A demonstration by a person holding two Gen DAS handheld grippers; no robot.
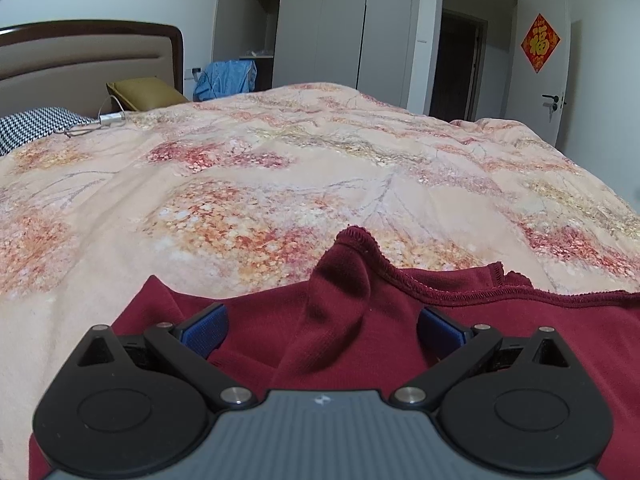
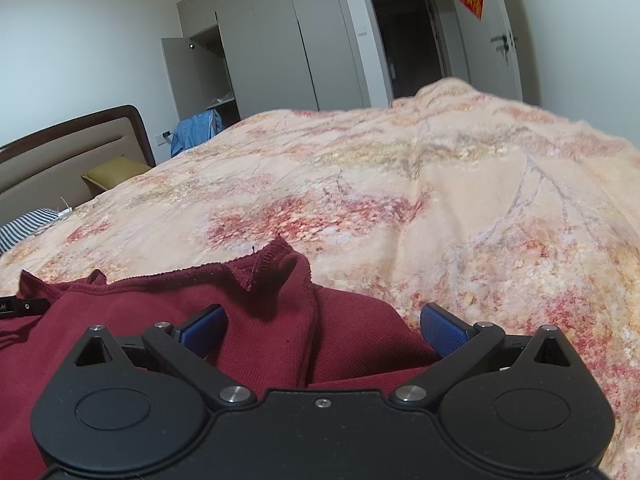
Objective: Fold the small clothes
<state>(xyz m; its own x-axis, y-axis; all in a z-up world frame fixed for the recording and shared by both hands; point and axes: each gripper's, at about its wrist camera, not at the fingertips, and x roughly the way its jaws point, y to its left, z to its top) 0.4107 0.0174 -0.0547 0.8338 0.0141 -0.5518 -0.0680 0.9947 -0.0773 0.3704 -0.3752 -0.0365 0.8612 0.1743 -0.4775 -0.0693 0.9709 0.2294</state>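
A: How far along is it?

B: Barely started, I'd say. The maroon garment (image 1: 328, 344) lies rumpled at 6 o'clock on the floral bedspread (image 1: 280, 168), with the left gripper (image 1: 322, 330) and right gripper (image 2: 322, 328) both spread apart over bunched cloth, nothing clamped.

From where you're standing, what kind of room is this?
A bedroom, almost certainly: a bed with a floral quilt and padded headboard, a built-in wardrobe, and a dark red garment spread between both open grippers.

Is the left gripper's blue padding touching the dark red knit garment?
Cannot tell. In the left wrist view the left gripper stands open with a raised fold of the dark red knit garment between its fingers, but no contact shows plainly.
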